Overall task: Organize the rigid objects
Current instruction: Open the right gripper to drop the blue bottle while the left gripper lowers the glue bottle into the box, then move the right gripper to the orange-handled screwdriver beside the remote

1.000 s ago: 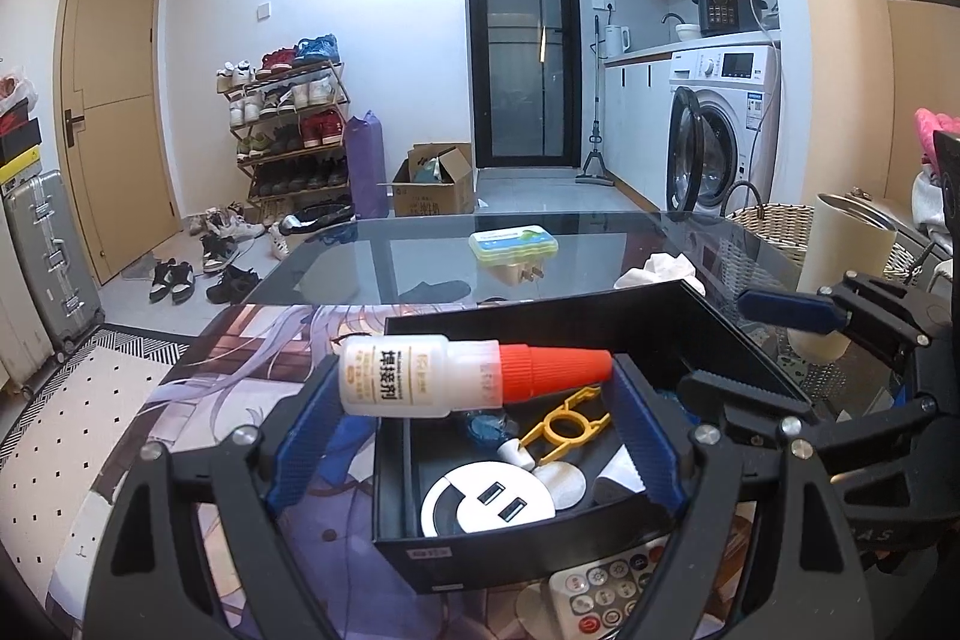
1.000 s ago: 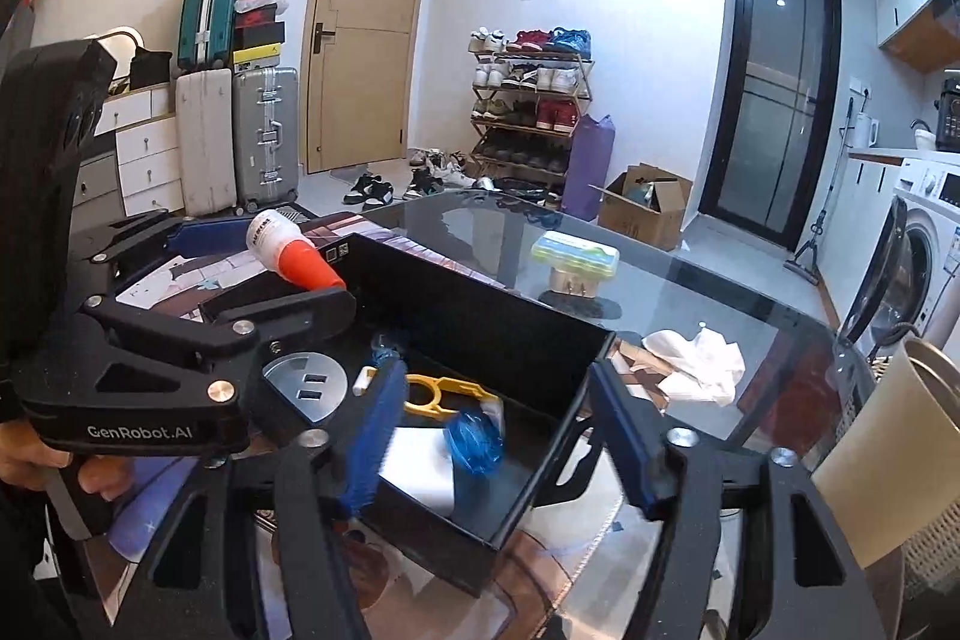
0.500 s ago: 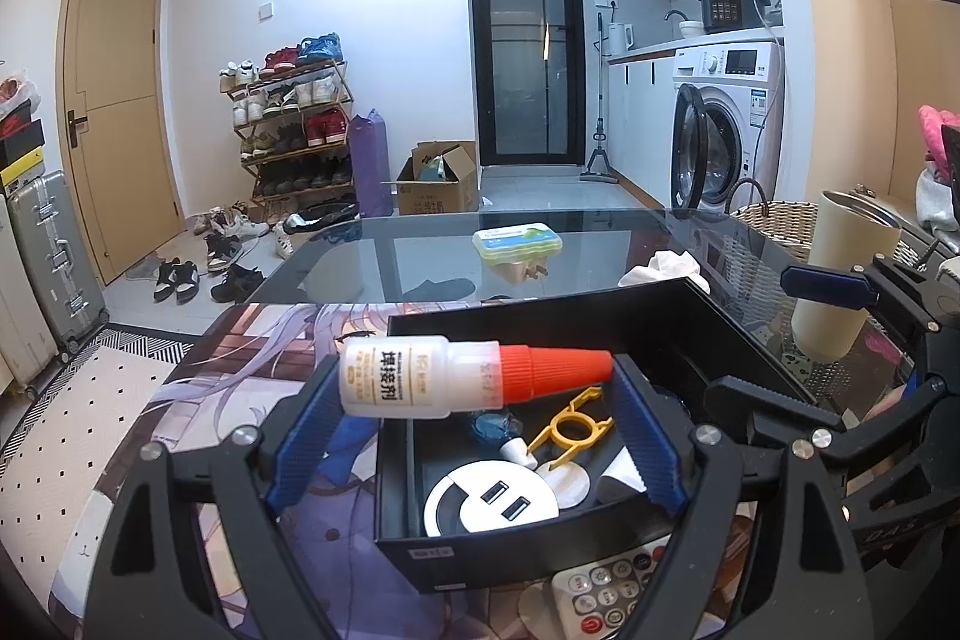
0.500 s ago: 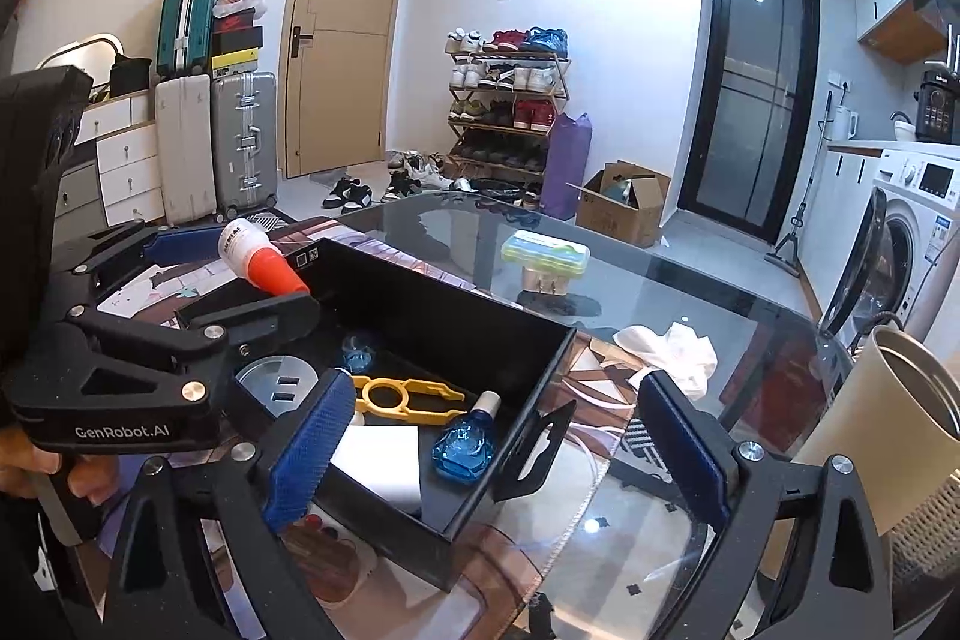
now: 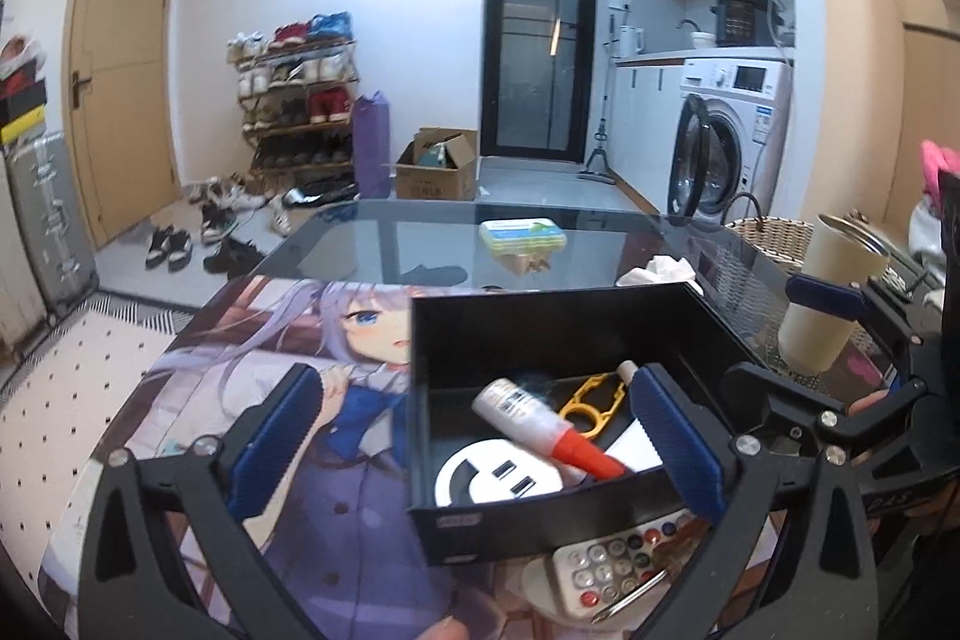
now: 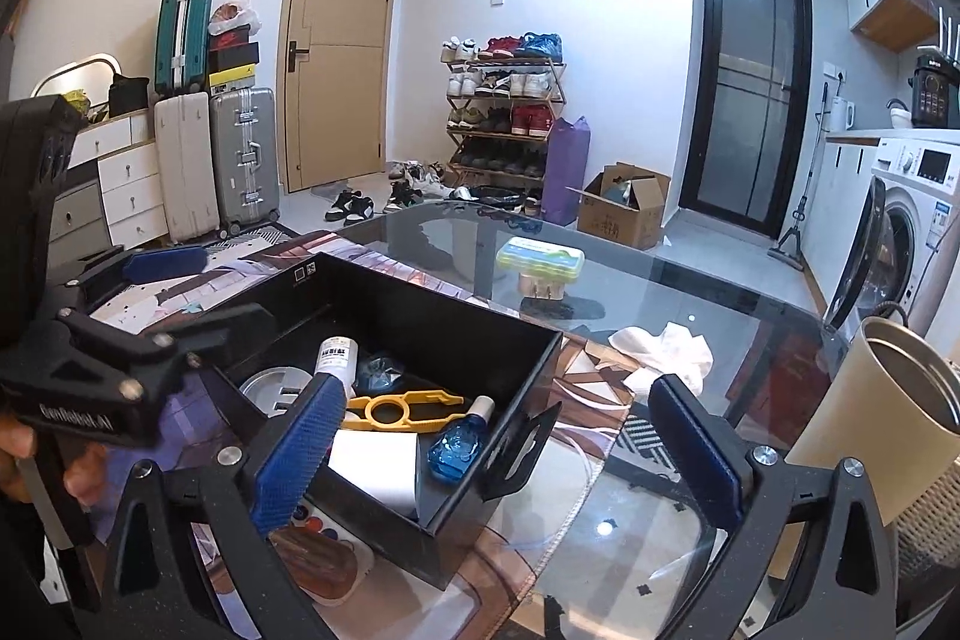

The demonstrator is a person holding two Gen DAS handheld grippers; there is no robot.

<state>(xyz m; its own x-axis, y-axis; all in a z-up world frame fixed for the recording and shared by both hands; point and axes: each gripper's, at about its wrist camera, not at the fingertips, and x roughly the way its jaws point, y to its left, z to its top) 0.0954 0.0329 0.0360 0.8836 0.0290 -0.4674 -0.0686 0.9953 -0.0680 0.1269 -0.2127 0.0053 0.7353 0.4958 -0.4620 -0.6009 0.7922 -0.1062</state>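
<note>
A black open box [image 5: 540, 322] [image 6: 444, 322] stands on the table. In it lie a white glue bottle with a red cap [image 5: 543, 424] [image 6: 336, 355], a round white USB socket [image 5: 498, 478], a yellow plastic tool [image 5: 591, 397] [image 6: 399, 409], a blue bottle [image 6: 456, 445] and a white card [image 6: 375, 463]. My left gripper [image 5: 480, 448] is open and empty, its fingers astride the box's near left corner. My right gripper [image 6: 498, 457] is open and empty over the box's right corner.
A remote control [image 5: 624, 562] lies in front of the box, on a printed anime mat [image 5: 300, 340]. On the glass table [image 6: 630, 280] are a green and yellow case [image 5: 522, 235] [image 6: 540, 259], a crumpled tissue [image 6: 660, 352] and a beige tumbler [image 5: 834, 292] [image 6: 888, 412].
My left gripper opened and let go of the glue bottle, which dropped into the box. The right gripper opened wider and moved right.
</note>
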